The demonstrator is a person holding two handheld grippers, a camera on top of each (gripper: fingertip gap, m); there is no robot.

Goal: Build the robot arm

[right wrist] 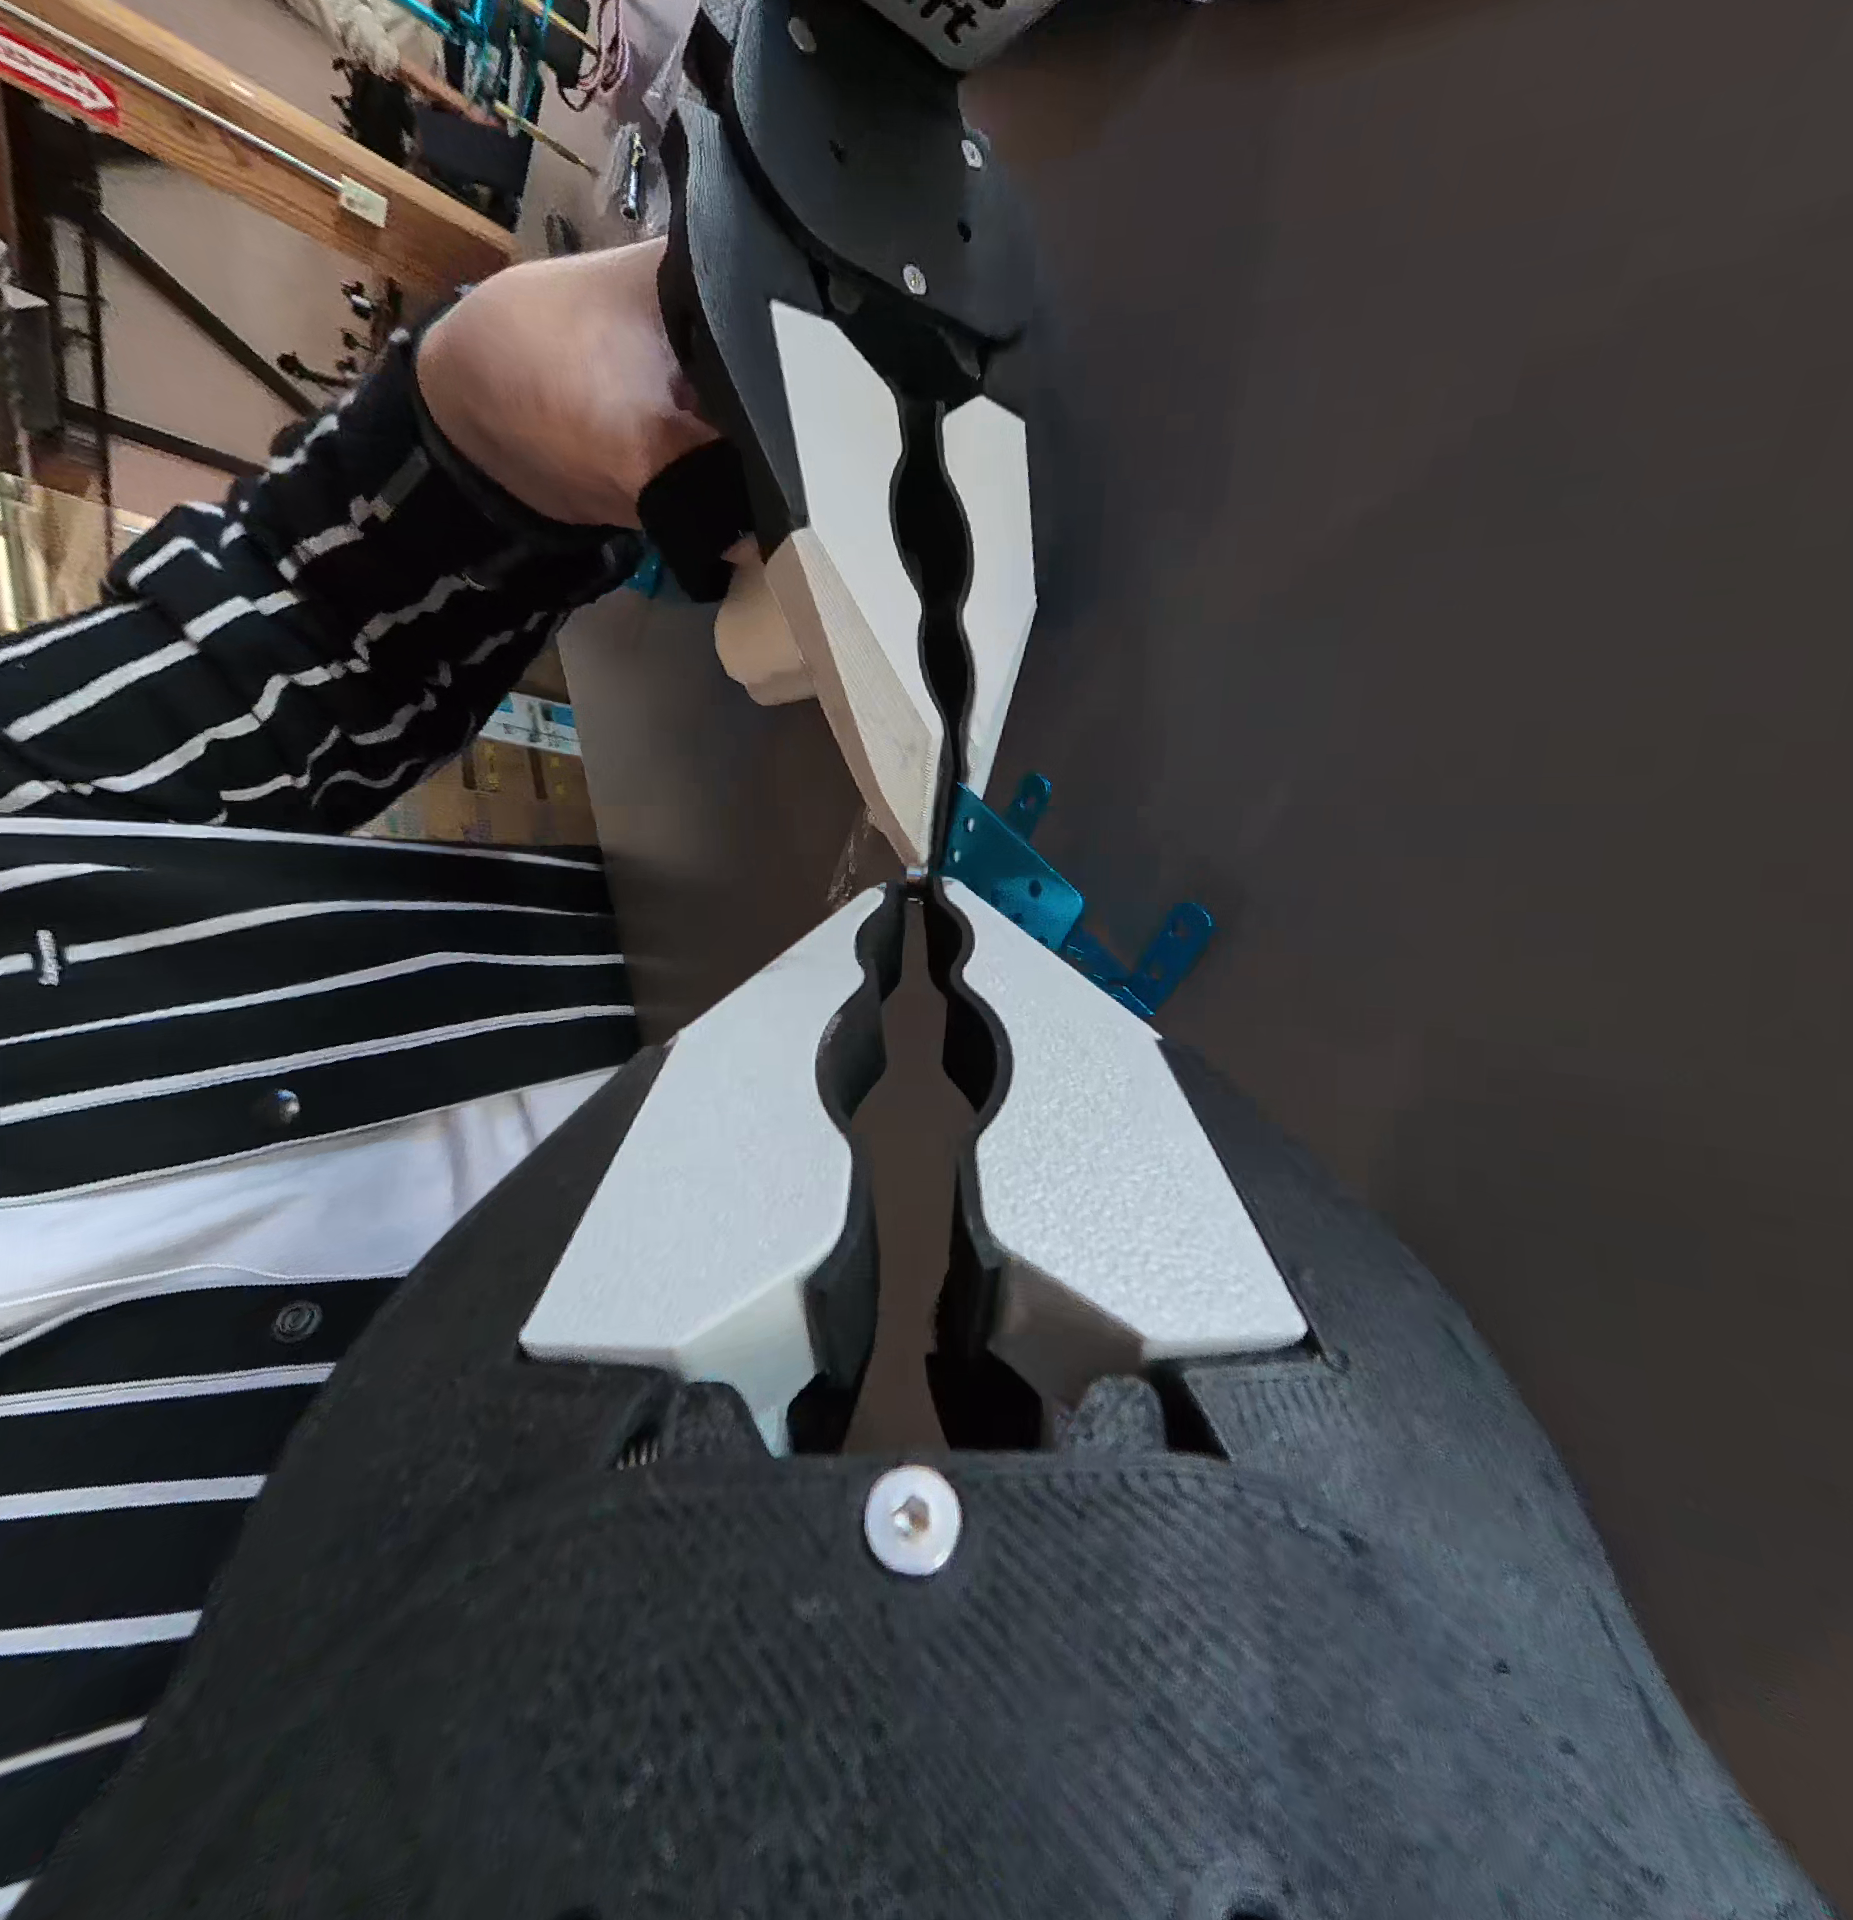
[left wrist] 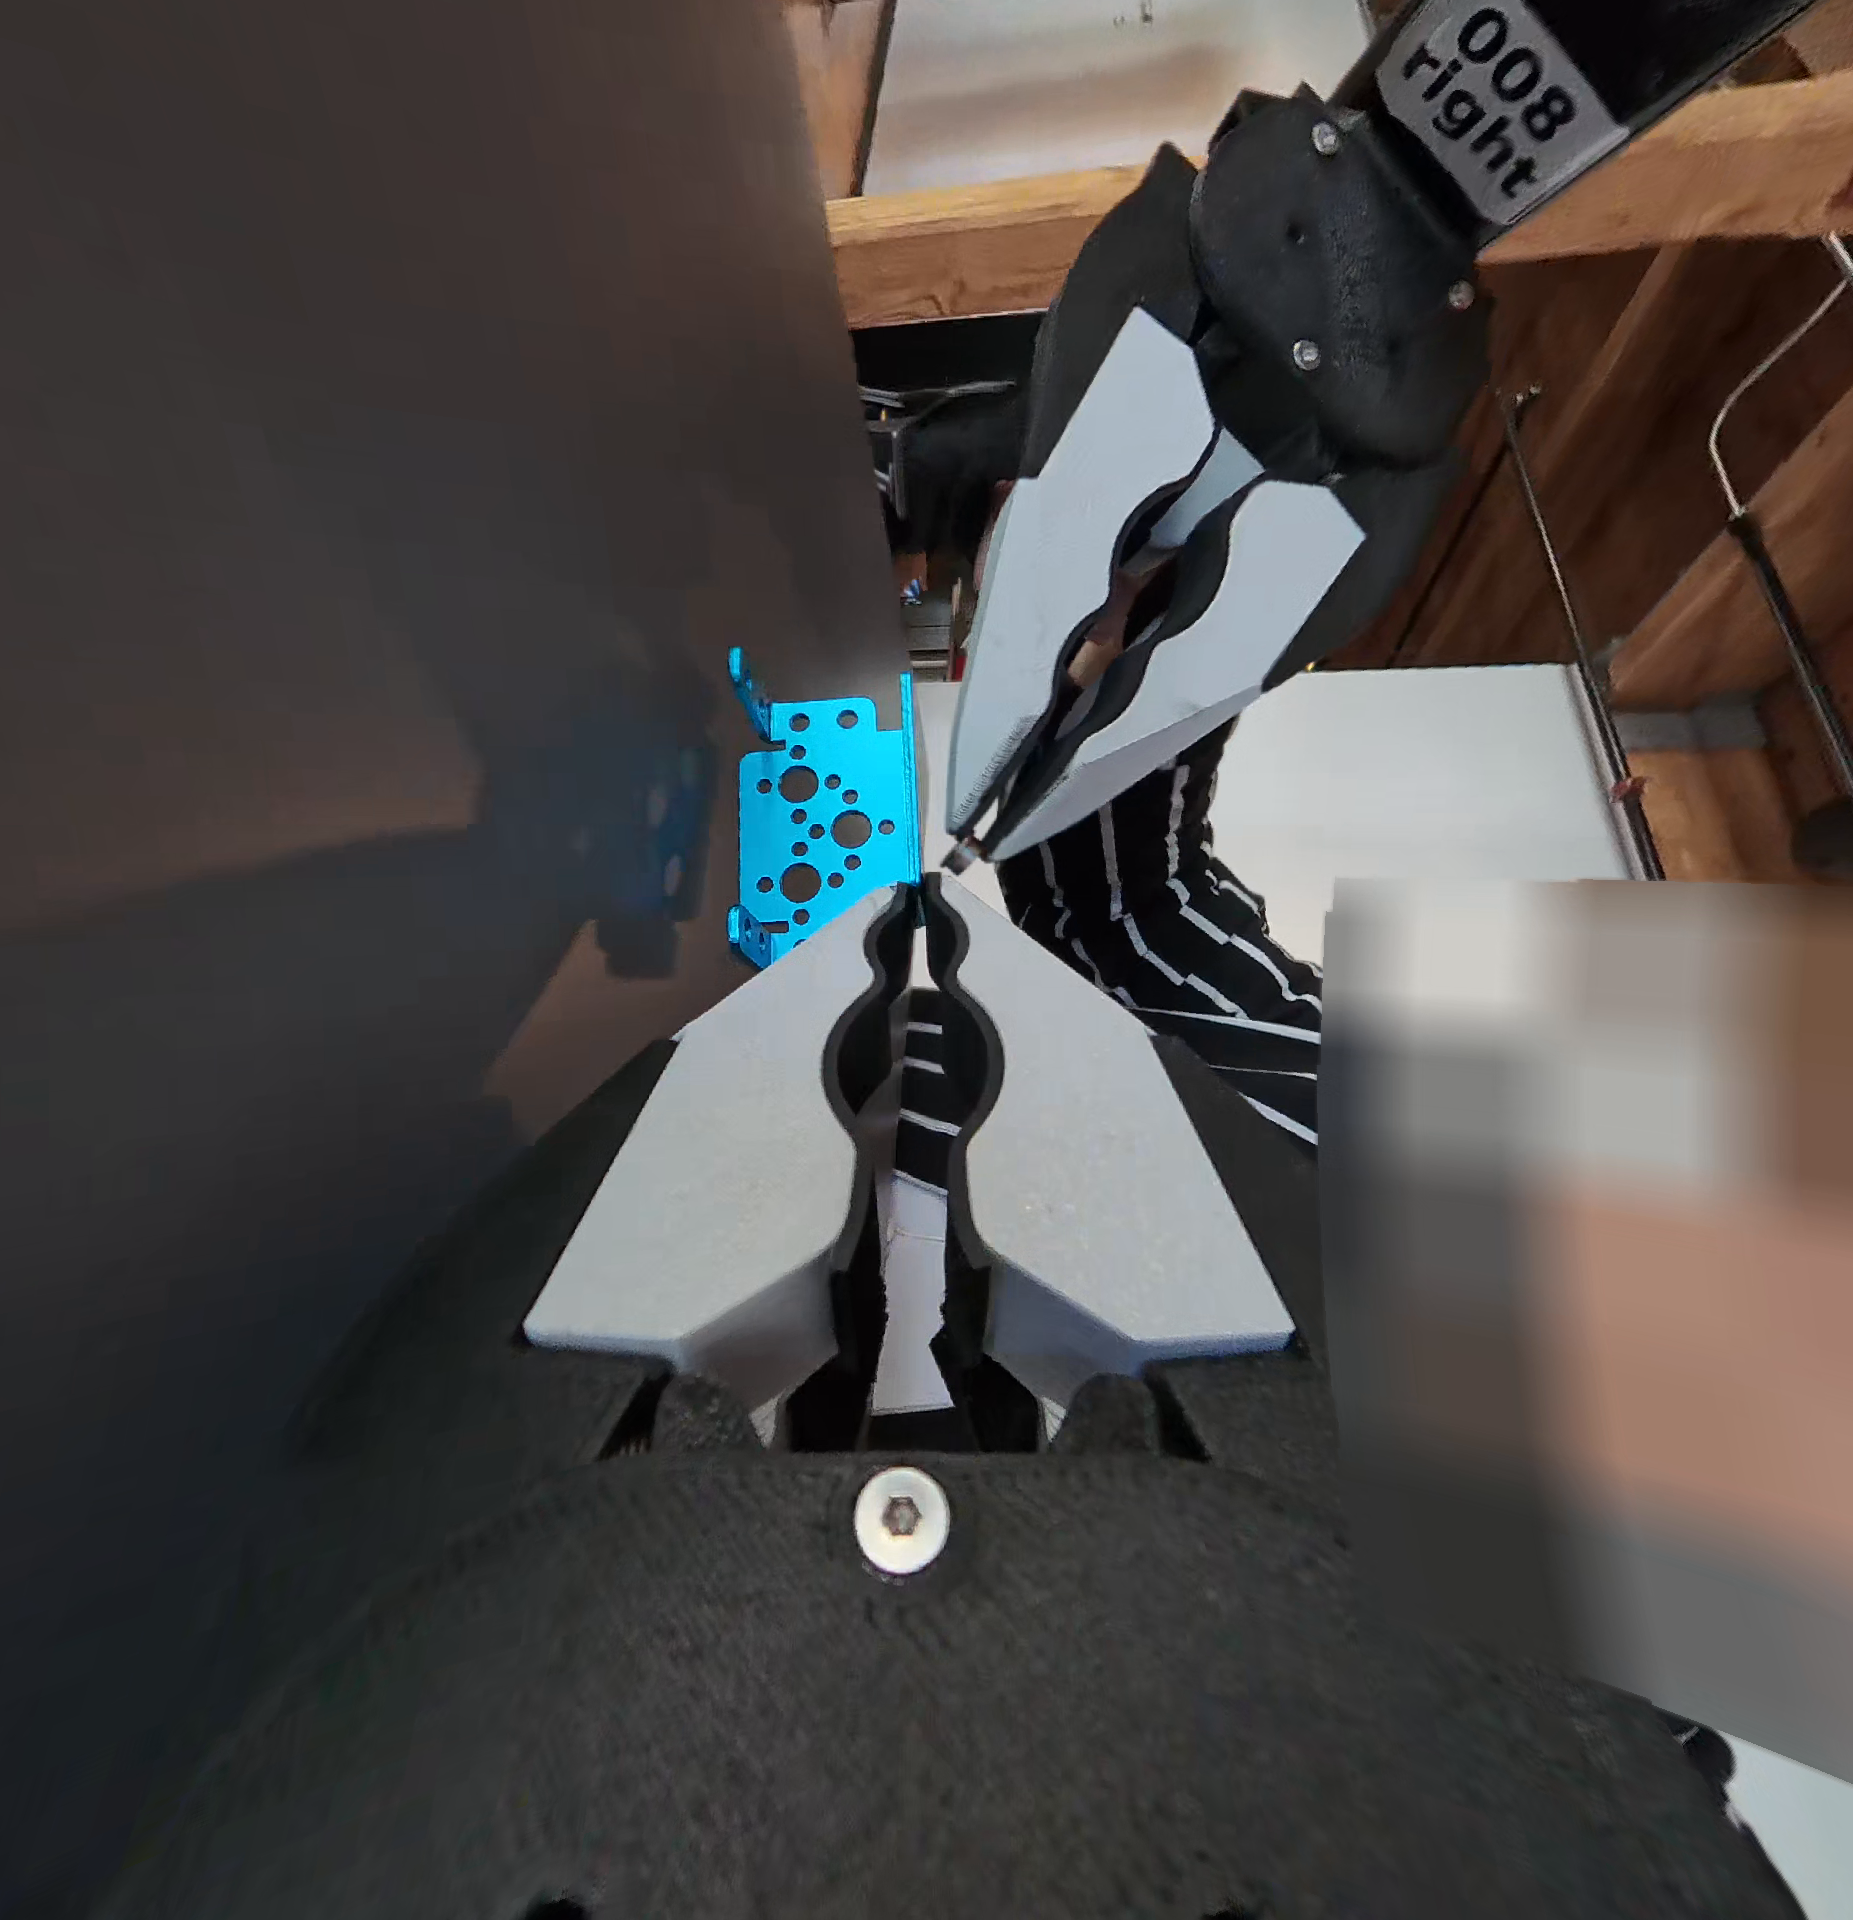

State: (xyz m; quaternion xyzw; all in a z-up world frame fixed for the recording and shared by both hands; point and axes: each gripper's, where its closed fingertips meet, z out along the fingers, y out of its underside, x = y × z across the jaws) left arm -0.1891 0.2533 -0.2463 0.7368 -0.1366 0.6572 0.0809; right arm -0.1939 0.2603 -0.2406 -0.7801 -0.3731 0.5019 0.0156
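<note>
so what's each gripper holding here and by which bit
The left gripper is shut on the thin edge of a blue perforated bracket. The right gripper pinches a small dark screw at its fingertips, apparently by the shaft; its end pokes out.

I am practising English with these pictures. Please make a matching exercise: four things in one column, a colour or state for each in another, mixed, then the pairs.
1 left claw
2 right claw
3 blue bracket
4 sleeve

a black, white stripes
b many round holes
c shut on the blue bracket
d shut on a small metal part

Pairs: 1-c; 2-d; 3-b; 4-a
</note>
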